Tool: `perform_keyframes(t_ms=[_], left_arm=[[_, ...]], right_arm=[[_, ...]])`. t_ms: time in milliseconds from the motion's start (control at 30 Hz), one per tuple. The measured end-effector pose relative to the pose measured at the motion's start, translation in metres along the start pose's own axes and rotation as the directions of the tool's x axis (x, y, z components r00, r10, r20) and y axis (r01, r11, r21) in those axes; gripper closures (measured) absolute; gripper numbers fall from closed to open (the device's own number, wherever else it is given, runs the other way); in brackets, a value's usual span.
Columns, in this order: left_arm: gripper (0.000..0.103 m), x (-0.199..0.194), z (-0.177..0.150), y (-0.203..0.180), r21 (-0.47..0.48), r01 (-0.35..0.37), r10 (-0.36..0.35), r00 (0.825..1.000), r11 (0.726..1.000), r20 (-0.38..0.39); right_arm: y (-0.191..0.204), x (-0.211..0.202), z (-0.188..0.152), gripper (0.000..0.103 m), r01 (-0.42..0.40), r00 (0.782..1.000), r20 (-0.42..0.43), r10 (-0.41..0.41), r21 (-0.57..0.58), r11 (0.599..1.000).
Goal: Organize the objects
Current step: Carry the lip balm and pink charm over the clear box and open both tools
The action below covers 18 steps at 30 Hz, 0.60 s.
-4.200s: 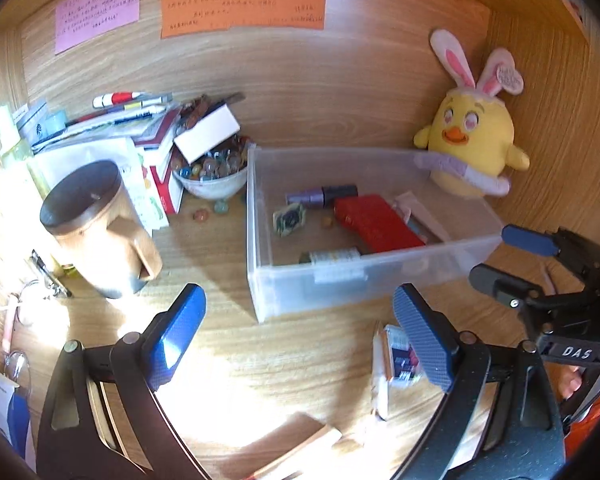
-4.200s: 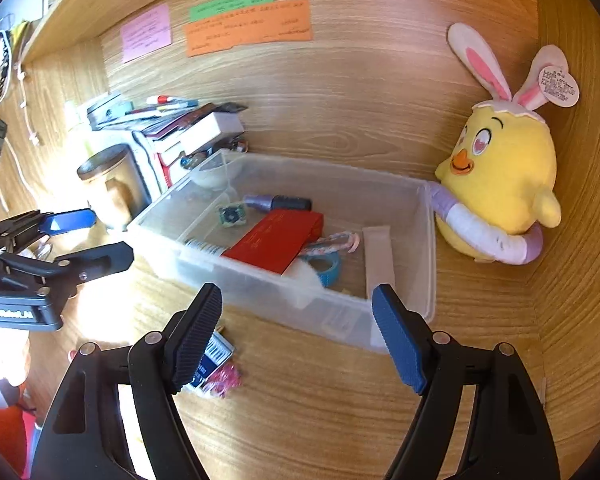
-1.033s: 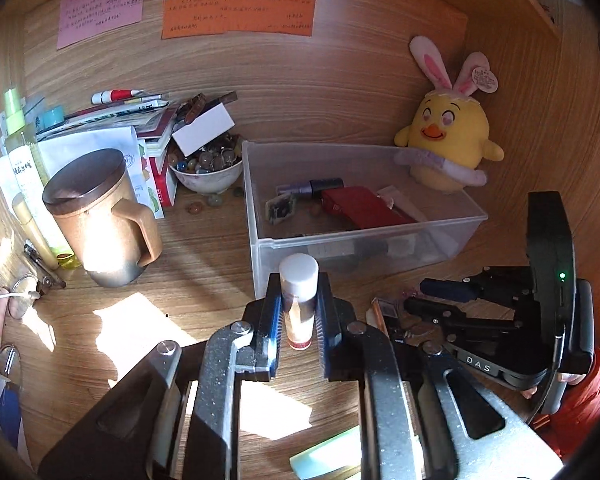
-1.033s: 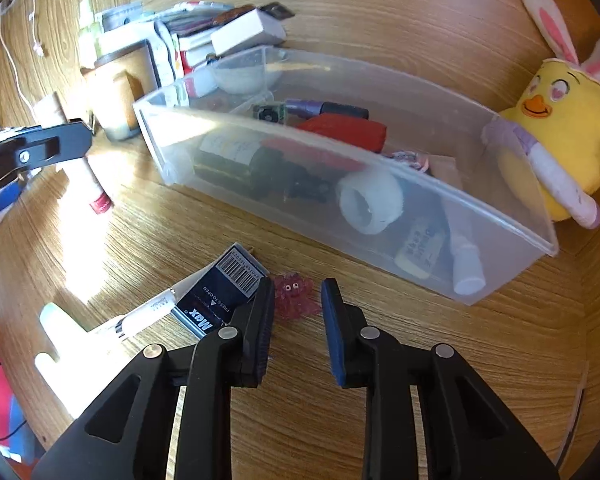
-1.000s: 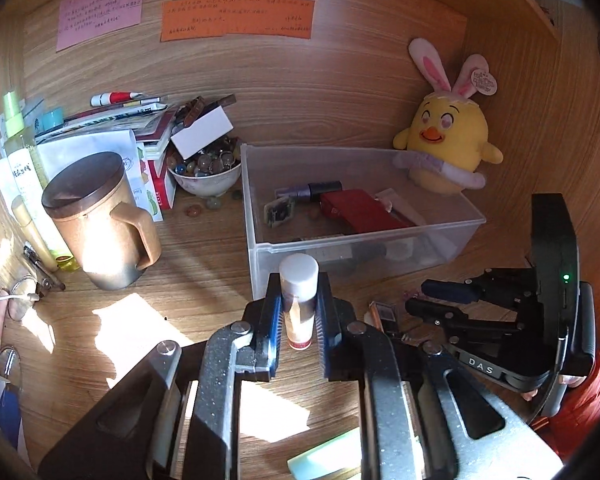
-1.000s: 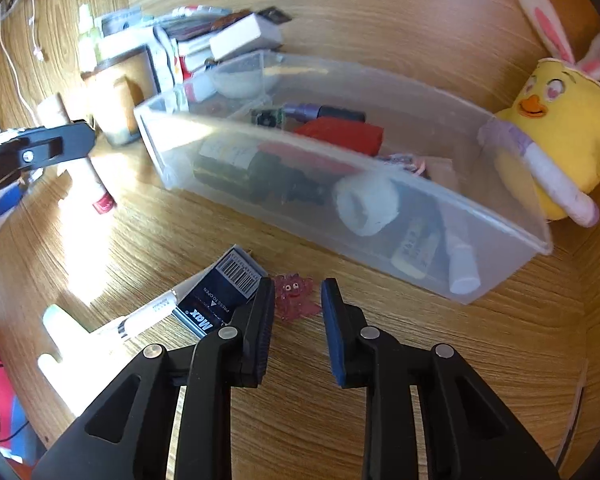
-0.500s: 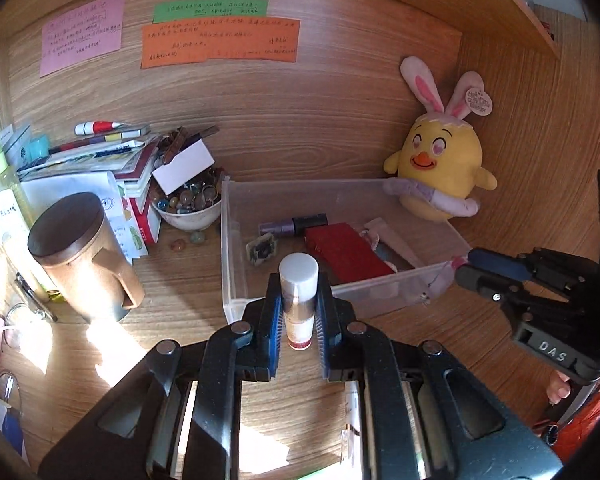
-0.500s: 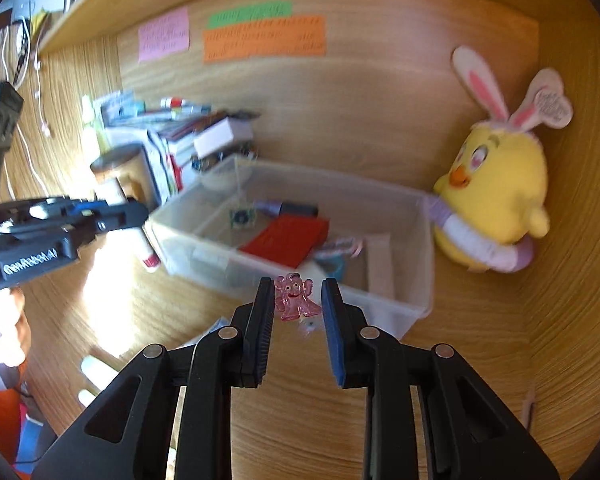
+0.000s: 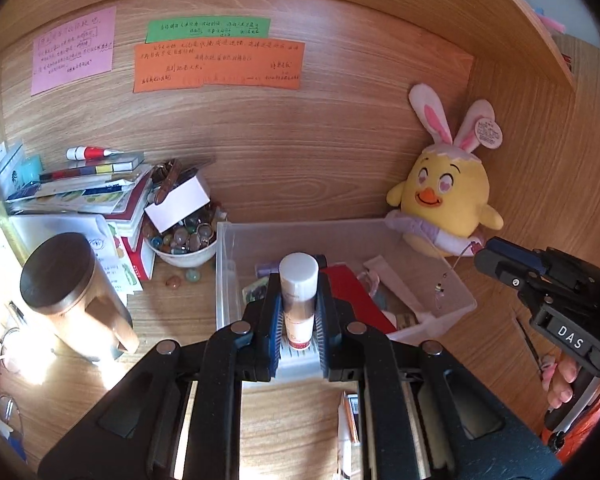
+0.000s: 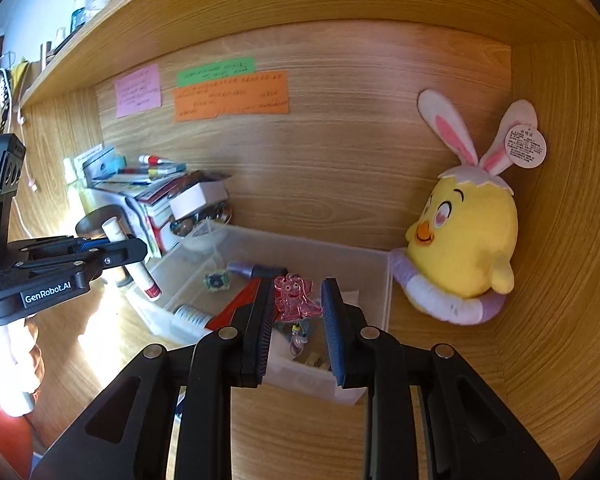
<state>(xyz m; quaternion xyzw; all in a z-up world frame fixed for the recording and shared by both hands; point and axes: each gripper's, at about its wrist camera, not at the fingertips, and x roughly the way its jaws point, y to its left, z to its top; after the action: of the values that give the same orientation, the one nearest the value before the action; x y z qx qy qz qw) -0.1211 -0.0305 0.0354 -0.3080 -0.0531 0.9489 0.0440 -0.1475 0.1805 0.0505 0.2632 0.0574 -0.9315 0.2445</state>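
Note:
My left gripper [image 9: 298, 312] is shut on a white-capped cosmetic tube [image 9: 299, 296], held upright above the front left of the clear plastic bin [image 9: 452, 312]. From the right wrist view the tube [image 10: 130, 256] hangs beside the bin's left end. My right gripper [image 10: 298, 304] is shut on a pink translucent charm [image 10: 296, 296] with a small dangling chain, held above the bin's [image 10: 382, 276] front right. The bin holds a red box [image 9: 356, 300], a purple tube [image 10: 256, 269] and other small items.
A yellow plush chick with bunny ears [image 9: 444, 196] sits right of the bin. A brown lidded mug [image 9: 72, 296], a bowl of beads [image 9: 184, 240] and a pile of books [image 9: 84, 192] stand left. Small items lie on the desk in front of the bin [image 9: 350, 416].
Both grippers rose from the desk and moved toward the bin. The left carries the tube, the right lifted the pink charm off the desk.

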Motion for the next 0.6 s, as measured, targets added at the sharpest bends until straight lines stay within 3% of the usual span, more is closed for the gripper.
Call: perform_keyframes(t_ms=[600], left_arm=[[0.089,0.057,-0.005,0.008,0.011,-0.095,0.096,0.991,0.995,-0.098]], right_arm=[[-0.012,0.067,-0.019,0.081,0.010,0.991,-0.135,-0.007,0.028,1.000]])
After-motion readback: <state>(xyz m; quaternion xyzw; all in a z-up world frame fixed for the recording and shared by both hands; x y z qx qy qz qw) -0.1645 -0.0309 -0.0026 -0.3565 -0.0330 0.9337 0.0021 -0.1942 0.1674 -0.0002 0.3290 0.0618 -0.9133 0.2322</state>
